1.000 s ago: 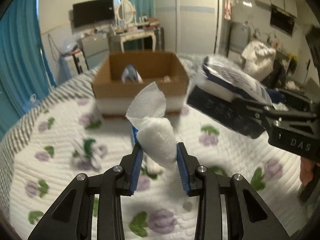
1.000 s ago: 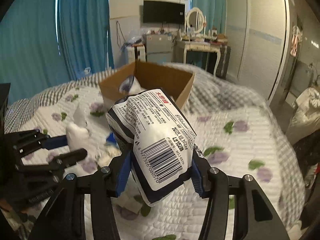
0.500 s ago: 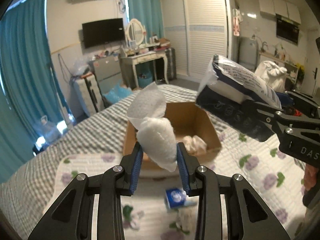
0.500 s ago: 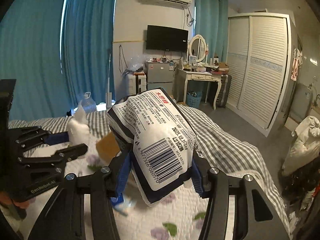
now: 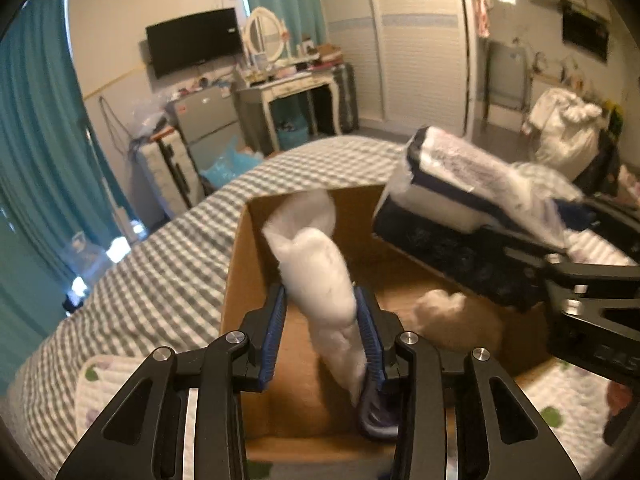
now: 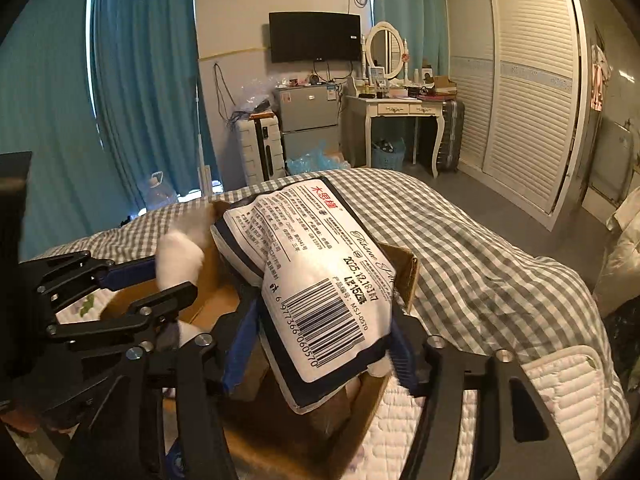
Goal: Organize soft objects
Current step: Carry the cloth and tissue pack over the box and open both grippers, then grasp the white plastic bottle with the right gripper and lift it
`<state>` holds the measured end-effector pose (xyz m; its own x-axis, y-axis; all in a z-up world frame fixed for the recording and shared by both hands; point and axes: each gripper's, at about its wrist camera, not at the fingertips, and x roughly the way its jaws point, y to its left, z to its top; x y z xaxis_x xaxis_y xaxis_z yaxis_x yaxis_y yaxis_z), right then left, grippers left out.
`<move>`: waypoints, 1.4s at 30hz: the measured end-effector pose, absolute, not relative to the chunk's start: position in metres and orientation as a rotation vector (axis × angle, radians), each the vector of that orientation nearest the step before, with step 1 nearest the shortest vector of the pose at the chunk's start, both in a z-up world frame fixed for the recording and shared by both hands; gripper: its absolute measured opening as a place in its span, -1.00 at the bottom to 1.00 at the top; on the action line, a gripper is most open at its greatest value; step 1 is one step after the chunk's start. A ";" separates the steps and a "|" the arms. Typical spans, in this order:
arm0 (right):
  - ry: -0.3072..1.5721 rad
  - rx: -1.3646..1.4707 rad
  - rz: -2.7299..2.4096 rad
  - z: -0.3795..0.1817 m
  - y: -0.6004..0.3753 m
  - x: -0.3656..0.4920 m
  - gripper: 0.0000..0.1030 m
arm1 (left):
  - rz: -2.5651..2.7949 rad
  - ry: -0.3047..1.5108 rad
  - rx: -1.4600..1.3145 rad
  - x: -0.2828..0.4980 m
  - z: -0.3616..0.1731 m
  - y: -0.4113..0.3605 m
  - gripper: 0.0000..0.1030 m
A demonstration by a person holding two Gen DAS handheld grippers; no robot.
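One cardboard box (image 5: 256, 264); one tissue pack (image 6: 308, 280); two hand-held grippers (image 5: 320, 332) (image 6: 320, 340).

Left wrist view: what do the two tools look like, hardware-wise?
Left tool: matte black angular linkage arms with triangular cutouts, silver screw heads at the pivots, blue ribbed pads lining the fingers. Right tool: same black build, with partly legible pale lettering on its body. No cables or sleeves visible.

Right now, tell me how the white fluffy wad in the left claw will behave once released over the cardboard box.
The white fluffy wad bulges between the pads, so it is probably soft and light. It should drop limply into the brown cardboard box without rolling.
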<state>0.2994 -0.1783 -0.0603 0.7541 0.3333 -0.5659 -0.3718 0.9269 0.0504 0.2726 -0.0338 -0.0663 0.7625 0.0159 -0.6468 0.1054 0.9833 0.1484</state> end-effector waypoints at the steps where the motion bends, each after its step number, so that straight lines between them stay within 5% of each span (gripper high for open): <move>1: 0.595 -0.061 0.388 -0.062 -0.179 0.301 0.34 | -0.046 0.704 0.184 0.274 -0.070 -0.035 -0.11; 3: 0.578 -0.052 0.386 -0.061 -0.183 0.301 0.60 | -0.028 0.694 0.178 0.274 -0.071 -0.035 0.44; 4: 0.569 -0.053 0.374 -0.060 -0.186 0.299 0.71 | -0.016 0.675 0.172 0.271 -0.070 -0.034 0.51; 11: 0.503 -0.026 0.365 -0.022 -0.206 0.273 0.71 | 0.025 0.634 0.161 0.238 -0.039 -0.032 0.52; 21: 0.398 -0.096 0.344 0.084 -0.223 0.157 0.71 | 0.026 0.375 0.136 0.093 0.086 -0.025 0.52; 27: 0.381 -0.128 0.378 0.120 -0.227 0.079 1.00 | 0.009 0.335 0.109 0.026 0.123 -0.020 0.67; 33: 0.455 -0.129 0.362 0.085 -0.230 0.035 1.00 | 0.018 0.401 0.136 -0.011 0.093 -0.028 0.67; 42: 0.705 -0.135 0.306 -0.071 -0.213 0.038 1.00 | 0.012 0.612 0.102 -0.004 -0.033 -0.035 0.67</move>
<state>0.0375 -0.2132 -0.0710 0.7192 0.2305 -0.6554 -0.3208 0.9469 -0.0190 -0.0038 -0.0351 -0.0332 0.8183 0.0417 -0.5732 0.0188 0.9949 0.0992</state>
